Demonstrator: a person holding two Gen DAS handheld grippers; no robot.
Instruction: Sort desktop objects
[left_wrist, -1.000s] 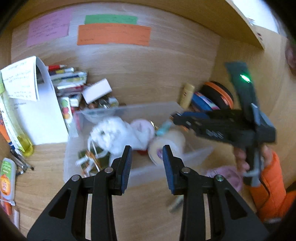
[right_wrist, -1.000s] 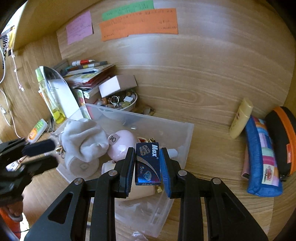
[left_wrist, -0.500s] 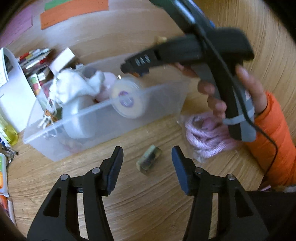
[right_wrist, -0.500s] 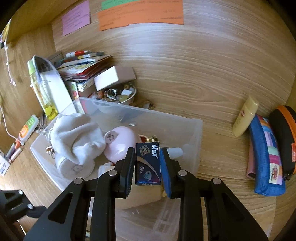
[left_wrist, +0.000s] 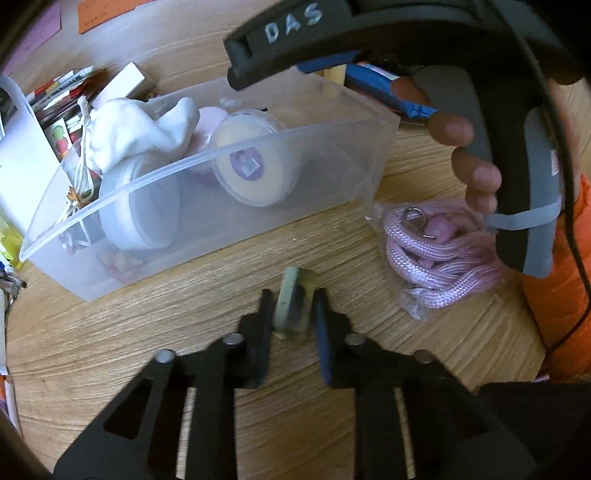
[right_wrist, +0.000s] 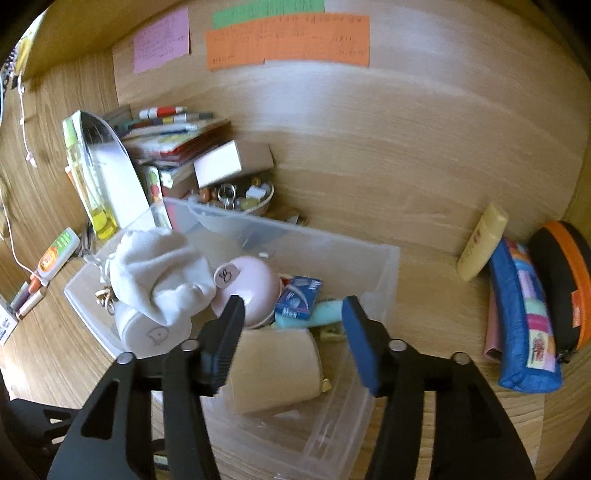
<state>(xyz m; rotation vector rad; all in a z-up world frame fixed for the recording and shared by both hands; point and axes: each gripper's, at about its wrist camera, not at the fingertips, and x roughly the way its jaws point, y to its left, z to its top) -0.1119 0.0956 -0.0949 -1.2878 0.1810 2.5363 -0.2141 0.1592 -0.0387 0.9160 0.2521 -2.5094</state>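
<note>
The left tool (left_wrist: 293, 314) has just closed its jaws on a small eraser (left_wrist: 295, 308) that lies on the wooden worktop (left_wrist: 110, 332), just in front of the clear plastic bin (left_wrist: 229, 218). The eraser is a short pale-green block, smudged dark along the middle and yellowish at the edges, its near end pinched between the 2 pads and its far end poking out past them.

To its right lies a coil of pink cord (left_wrist: 436, 254) in a clear bag, near the bin's corner. The person's right hand (left_wrist: 469, 155), in an orange sleeve (left_wrist: 557, 288), holds the other device above it.

The right tool (right_wrist: 293, 314) hovers over the bin (right_wrist: 384, 280) with its jaws having just spread apart and nothing between them. Below it, inside the bin, a small blue box (right_wrist: 299, 299) printed "Max" rests tilted against a pink round case (right_wrist: 251, 288), with a teal item (right_wrist: 328, 312) beside it. A white cloth pouch (right_wrist: 159, 273) and a beige round tub (right_wrist: 273, 369) also sit in the bin.

Against the back of the worktop lie a cream tube (right_wrist: 480, 240) and a blue pencil case (right_wrist: 524, 317).
</note>
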